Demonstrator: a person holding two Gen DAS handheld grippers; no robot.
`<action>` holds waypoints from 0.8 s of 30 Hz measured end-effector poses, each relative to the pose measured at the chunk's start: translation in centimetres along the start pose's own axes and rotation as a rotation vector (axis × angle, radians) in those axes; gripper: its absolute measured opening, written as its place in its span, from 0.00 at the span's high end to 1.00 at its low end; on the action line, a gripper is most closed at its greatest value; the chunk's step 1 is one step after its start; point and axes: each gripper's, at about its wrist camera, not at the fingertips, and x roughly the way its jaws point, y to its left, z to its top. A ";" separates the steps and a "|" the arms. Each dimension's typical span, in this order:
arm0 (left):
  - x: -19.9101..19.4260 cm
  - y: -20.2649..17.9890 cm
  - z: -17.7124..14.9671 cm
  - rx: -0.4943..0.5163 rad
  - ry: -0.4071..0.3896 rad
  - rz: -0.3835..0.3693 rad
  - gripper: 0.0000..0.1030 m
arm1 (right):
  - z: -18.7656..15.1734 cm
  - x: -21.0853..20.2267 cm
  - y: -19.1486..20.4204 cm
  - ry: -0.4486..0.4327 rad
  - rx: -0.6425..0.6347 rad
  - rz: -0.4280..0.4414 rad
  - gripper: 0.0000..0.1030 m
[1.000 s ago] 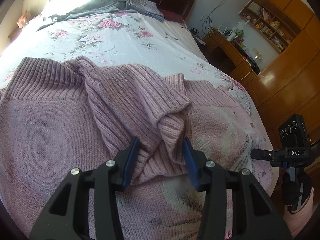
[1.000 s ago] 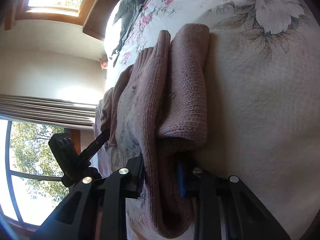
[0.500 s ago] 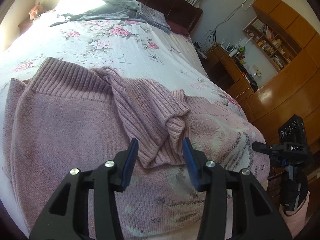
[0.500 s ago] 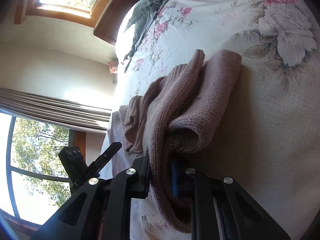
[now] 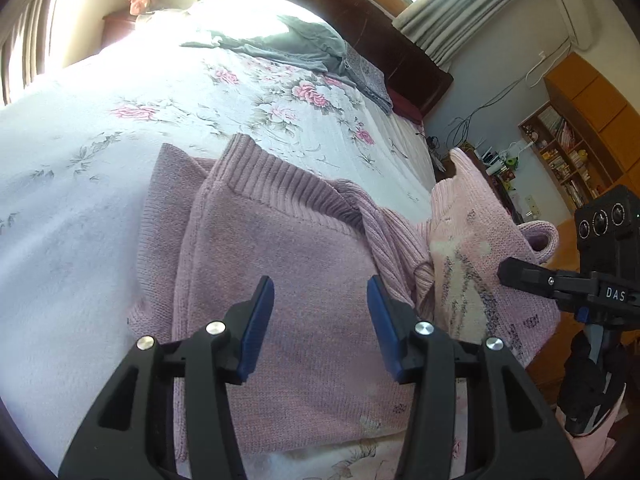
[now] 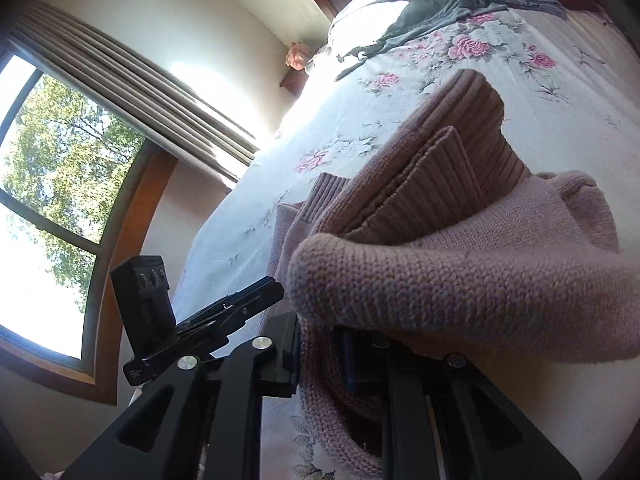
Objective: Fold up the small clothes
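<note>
Pink knitted sweater (image 5: 304,280) lies on a floral white bedsheet (image 5: 120,128). Right gripper (image 6: 324,364) pinches and lifts its right edge; left gripper (image 5: 320,312) hovers above, fingers spread, empty.

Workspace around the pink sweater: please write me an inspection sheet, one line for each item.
Surface: bed with a floral bedspread, strongly sunlit at the far end.
Job's things: pink knitted sweater lying near the bed's edge, its right part lifted and folding over.
Clutter: grey garment and a patterned cloth beside it, near the headboard.
Grippers: left gripper open, hovering above the sweater, holding nothing; right gripper shut on the sweater's fabric.
Cables: loose wires on the wall and by the desk, away from the bed.
Surroundings: window with curtains, wooden bookshelf, wooden headboard.
</note>
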 end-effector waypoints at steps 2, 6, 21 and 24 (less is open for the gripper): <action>-0.5 1.0 0.2 -0.018 -0.008 0.004 0.54 | 0.0 2.6 0.7 0.043 -0.021 -0.020 0.84; -1.0 2.9 0.4 -0.067 -0.011 -0.014 0.54 | -0.7 6.2 0.7 0.095 -0.032 -0.060 0.82; 1.0 -0.3 0.5 -0.011 0.032 -0.112 0.53 | -5.0 0.1 -0.5 0.028 -0.021 0.139 0.34; 0.7 -1.9 -0.9 0.043 0.029 -0.109 0.49 | -6.4 -3.5 -3.4 -0.026 0.078 0.097 0.24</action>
